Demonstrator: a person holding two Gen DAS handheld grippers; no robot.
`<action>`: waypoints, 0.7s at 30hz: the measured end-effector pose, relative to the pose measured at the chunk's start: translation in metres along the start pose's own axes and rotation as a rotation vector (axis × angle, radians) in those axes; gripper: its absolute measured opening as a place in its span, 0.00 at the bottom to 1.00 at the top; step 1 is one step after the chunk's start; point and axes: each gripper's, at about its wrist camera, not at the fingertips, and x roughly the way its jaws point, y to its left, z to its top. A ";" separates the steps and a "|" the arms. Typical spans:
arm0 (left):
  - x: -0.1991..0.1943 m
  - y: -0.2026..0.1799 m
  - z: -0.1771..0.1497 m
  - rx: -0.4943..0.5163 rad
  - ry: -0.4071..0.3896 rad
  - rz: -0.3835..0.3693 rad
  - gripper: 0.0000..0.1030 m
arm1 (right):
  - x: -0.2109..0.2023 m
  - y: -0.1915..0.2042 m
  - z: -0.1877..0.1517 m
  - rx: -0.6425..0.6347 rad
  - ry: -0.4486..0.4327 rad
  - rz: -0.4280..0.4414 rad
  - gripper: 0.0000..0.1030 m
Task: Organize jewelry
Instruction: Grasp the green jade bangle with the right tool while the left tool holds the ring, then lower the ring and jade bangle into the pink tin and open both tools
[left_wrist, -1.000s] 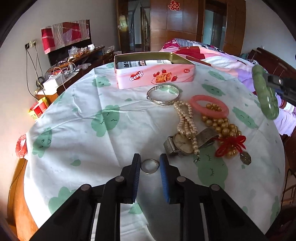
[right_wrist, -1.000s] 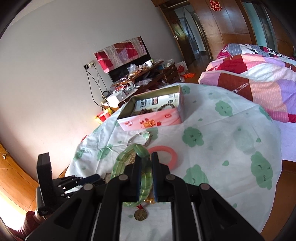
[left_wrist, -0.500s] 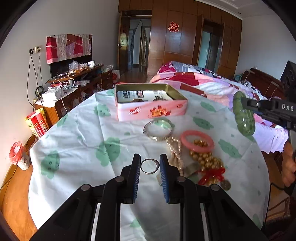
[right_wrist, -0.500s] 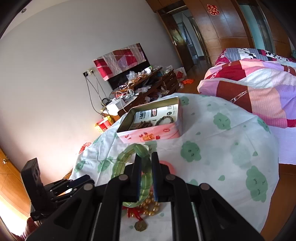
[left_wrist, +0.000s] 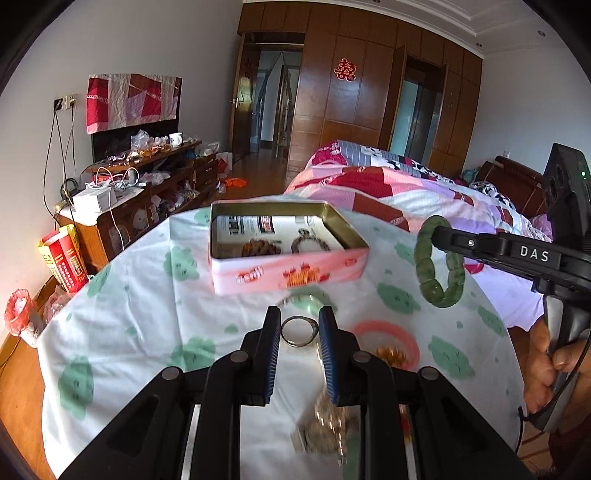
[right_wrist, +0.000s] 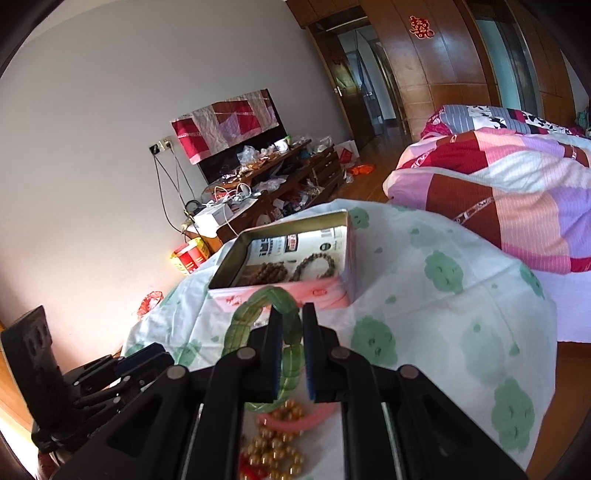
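Observation:
My left gripper (left_wrist: 298, 330) is shut on a small silver ring (left_wrist: 299, 331) and holds it above the table. My right gripper (right_wrist: 291, 332) is shut on a green jade bangle (right_wrist: 258, 317); it also shows in the left wrist view (left_wrist: 436, 262), held in the air right of the open pink tin (left_wrist: 284, 243). The tin (right_wrist: 291, 254) holds two dark bead bracelets (right_wrist: 317, 266). A pink bangle (left_wrist: 388, 339), gold beads (right_wrist: 273, 450), a silver bangle and a watch lie on the tablecloth below the grippers.
The round table has a white cloth with green cloud prints (left_wrist: 147, 314). A bed with a patchwork quilt (left_wrist: 406, 184) stands behind on the right. A cluttered wooden cabinet (left_wrist: 147, 192) stands along the left wall.
Both grippers have risen and moved toward the tin. The left one lifted the silver ring off the cloth. The right one carried the green bangle closer to the tin.

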 end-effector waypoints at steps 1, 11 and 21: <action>0.003 0.001 0.005 -0.004 -0.006 0.000 0.20 | 0.003 -0.001 0.004 0.006 -0.004 0.002 0.13; 0.044 0.022 0.043 -0.039 -0.039 0.011 0.21 | 0.044 -0.012 0.041 0.039 -0.028 -0.003 0.13; 0.094 0.035 0.073 -0.077 -0.048 -0.011 0.21 | 0.101 -0.021 0.062 0.049 0.030 -0.007 0.13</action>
